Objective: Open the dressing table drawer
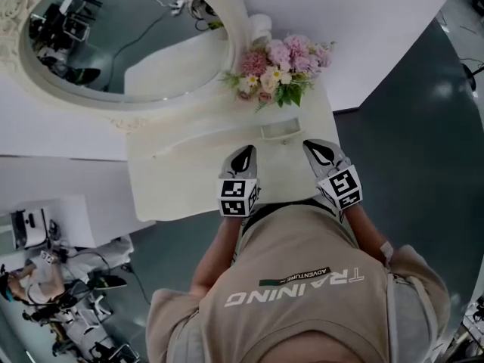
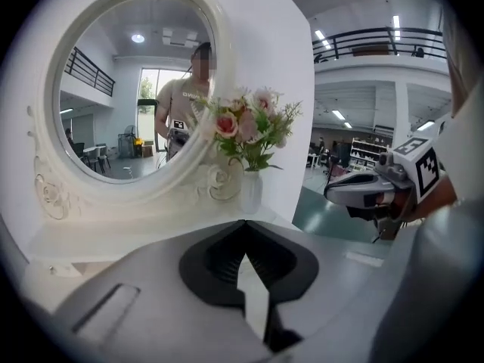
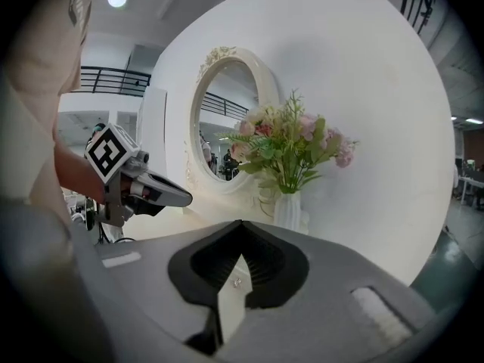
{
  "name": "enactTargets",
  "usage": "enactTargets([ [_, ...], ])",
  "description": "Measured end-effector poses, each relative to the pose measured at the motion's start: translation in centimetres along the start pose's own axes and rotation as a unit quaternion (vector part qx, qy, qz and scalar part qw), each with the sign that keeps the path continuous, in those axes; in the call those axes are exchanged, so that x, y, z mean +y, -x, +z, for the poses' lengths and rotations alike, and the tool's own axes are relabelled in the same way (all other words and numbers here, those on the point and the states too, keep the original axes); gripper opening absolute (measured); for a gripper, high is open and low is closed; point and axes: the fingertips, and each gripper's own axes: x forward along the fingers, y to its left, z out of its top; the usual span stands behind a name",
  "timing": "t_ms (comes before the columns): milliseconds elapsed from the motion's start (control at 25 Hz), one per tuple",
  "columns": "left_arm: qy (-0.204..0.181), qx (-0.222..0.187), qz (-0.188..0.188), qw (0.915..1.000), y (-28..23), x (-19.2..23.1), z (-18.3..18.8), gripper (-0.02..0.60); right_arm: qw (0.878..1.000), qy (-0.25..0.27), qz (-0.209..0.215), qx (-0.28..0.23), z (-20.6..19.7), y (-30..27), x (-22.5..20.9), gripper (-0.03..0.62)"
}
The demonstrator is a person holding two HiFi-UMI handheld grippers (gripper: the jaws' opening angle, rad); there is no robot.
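Observation:
The cream dressing table (image 1: pixel 185 176) stands below me, its top bare in front of the oval mirror (image 1: pixel 128 40). I cannot see its drawer front in any view. My left gripper (image 1: pixel 243 152) hovers over the table's front part with its jaws shut and nothing between them; its tips meet in the left gripper view (image 2: pixel 243 224). My right gripper (image 1: pixel 316 147) hangs beside it near the table's right edge, jaws also shut and empty (image 3: pixel 242 224). Each gripper shows in the other's view: the right gripper (image 2: pixel 355 191) and the left gripper (image 3: pixel 165 195).
A bouquet of pink flowers (image 1: pixel 283 65) in a white vase (image 3: pixel 289 212) stands at the back right of the table, by the mirror frame. A shallow rectangular recess (image 1: pixel 280 132) lies in front of it. Dark floor (image 1: pixel 408 157) runs to the right; equipment (image 1: pixel 68 293) clutters the lower left.

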Motion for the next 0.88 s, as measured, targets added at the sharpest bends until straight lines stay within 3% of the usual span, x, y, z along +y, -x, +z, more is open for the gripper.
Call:
enactTargets([
  [400, -0.008, -0.102, -0.007, 0.9947, 2.7, 2.5, 7.9, 0.018, 0.995, -0.033, 0.008, -0.093, 9.0, 0.0, 0.8, 0.002],
  [640, 0.002, -0.138, -0.003, 0.9904, 4.6, 3.6, 10.6, 0.018, 0.990, -0.010, -0.001, -0.141, 13.9, 0.7, 1.2, 0.002],
  [880, -0.009, -0.175, 0.014, 0.9845, 6.5, 4.9, 13.8, 0.018, 0.989, 0.058, -0.018, -0.138, 16.0, 0.5, 1.1, 0.002],
])
